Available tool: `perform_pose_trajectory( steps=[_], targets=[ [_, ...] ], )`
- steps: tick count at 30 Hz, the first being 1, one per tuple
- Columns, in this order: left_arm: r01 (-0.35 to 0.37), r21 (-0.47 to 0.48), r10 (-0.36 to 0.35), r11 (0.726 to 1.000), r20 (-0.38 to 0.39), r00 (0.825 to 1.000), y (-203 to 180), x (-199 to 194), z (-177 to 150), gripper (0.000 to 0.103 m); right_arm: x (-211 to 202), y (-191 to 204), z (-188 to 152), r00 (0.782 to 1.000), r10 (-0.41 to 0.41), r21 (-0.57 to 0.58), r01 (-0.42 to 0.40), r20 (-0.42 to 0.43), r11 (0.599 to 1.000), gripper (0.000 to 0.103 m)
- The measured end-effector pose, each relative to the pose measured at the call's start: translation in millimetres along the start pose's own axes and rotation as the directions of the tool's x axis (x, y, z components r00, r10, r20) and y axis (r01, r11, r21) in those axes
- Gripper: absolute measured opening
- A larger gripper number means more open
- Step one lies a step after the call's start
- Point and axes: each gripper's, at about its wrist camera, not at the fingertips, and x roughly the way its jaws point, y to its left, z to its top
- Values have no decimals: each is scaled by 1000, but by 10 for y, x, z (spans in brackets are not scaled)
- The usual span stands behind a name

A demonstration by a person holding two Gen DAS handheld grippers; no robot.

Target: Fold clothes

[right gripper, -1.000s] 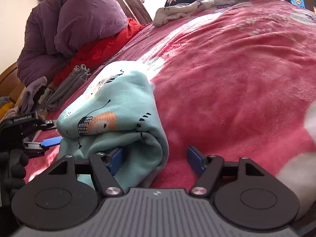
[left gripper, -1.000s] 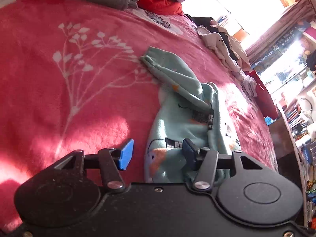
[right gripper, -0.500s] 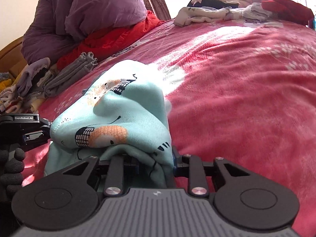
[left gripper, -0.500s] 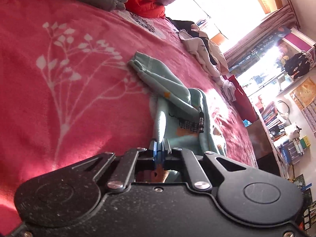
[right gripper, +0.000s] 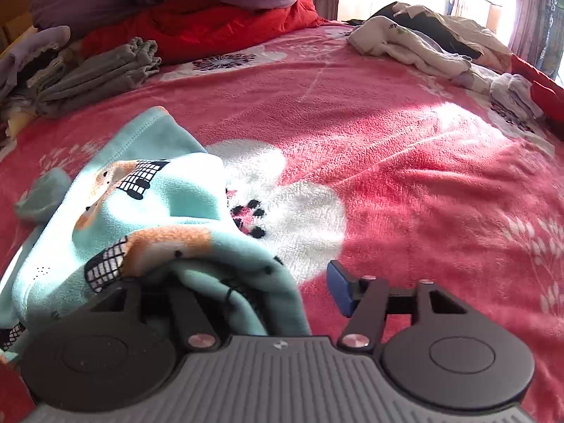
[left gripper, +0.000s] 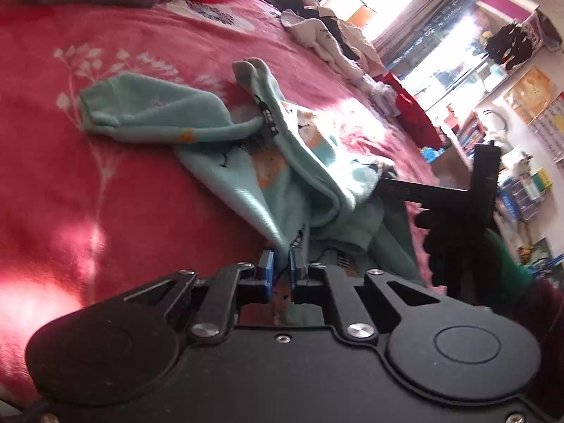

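We had the mint fleece garment (left gripper: pixel 225 162) bunched at centre frame on the red bed blanket (left gripper: pixel 70 183), one sleeve trailing to the upper left. Our left tongs (left gripper: pixel 281 270) pinched its near edge, jaws easing apart; our right tongs (right gripper: pixel 246 282) were opening, cloth draped between them unpressed. We judged it soft, light and floppy, best gripped at hems or seams

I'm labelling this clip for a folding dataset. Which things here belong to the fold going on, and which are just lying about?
In the job:
- mint printed garment
- left gripper, jaws opening, fabric between them
- right gripper, jaws opening, cloth draped over one finger

Lying about:
- folded grey clothes
- white and dark clothes heap
- red and purple bedding
- pink blanket
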Motion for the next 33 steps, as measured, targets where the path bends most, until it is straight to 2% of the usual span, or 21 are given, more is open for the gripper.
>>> perform_pose_trajectory(
  steps=[1, 2, 4, 8, 10, 11, 13, 15, 17, 19, 20, 22, 23, 25, 26, 27, 29, 31, 33],
  targets=[
    [-38, -7, 38, 999, 27, 999, 17, -30, 17, 39, -56, -12, -23, 1000, 0, -5, 0, 3, 1000, 64],
    [-75, -15, 76, 997, 53, 996, 34, -59, 35, 47, -128, -13, -69, 1000, -13, -20, 13, 14, 1000, 65],
    [-129, -47, 134, 990, 111, 985, 78, -129, 74, 50, -312, -7, -222, 998, -45, -57, 48, 48, 997, 67],
    [-167, -87, 184, 982, 245, 952, 121, -285, 151, 50, -712, 62, -524, 981, -104, -92, 120, 163, 989, 67],
    [-194, -95, 214, 976, 308, 927, 91, -322, 207, 50, -873, 252, -620, 966, -101, -189, 149, 238, 971, 66],
    [-181, -108, 206, 978, 302, 931, 87, -283, 277, 50, -938, 384, -640, 958, -88, -256, 161, 275, 953, 65],
    [-156, -134, 189, 979, 290, 938, 79, -205, 419, 50, -1030, 652, -659, 942, -47, -394, 183, 331, 901, 60],
    [-134, -157, 168, 978, 228, 959, 58, -84, 607, 50, -996, 903, -626, 939, 2, -531, 192, 343, 825, 48],
    [-170, -101, 185, 980, 164, 969, -64, 42, 805, 56, -883, 1093, -597, 942, 5, -627, 220, 336, 747, 47],
    [-194, -61, 201, 979, 146, 969, -148, 159, 963, 69, -771, 1247, -574, 947, 9, -703, 233, 322, 672, 47],
    [-206, -43, 210, 978, 138, 968, -188, 218, 1042, 69, -718, 1278, -580, 950, 10, -727, 232, 312, 647, 47],
    [-189, -101, 205, 977, 173, 963, -122, 312, 1131, 70, -617, 1336, -641, 947, 8, -768, 256, 322, 587, 47],
    [-180, -142, 207, 973, 211, 955, -56, 341, 1122, 70, -576, 1340, -646, 948, 7, -778, 257, 318, 573, 47],
    [-139, -213, 198, 967, 291, 936, 85, 409, 1077, 70, -549, 1314, -612, 958, 15, -779, 225, 288, 586, 41],
    [-115, -231, 184, 966, 302, 936, 157, 473, 1052, 70, -543, 1298, -591, 962, 21, -777, 205, 271, 596, 37],
    [-96, -251, 169, 963, 288, 943, 239, 561, 1060, 70, -549, 1285, -569, 966, 26, -776, 192, 259, 600, 35],
    [-68, -280, 149, 958, 280, 948, 357, 639, 1104, 70, -605, 1266, -537, 969, 42, -778, 168, 242, 606, 36],
    [-45, -300, 138, 953, 296, 945, 425, 605, 1153, 70, -703, 1246, -483, 976, 82, -780, 111, 204, 616, 49],
    [-2, -311, 107, 950, 322, 941, 467, 542, 1198, 70, -785, 1245, -445, 976, 125, -805, 74, 180, 588, 60]
  ],
)
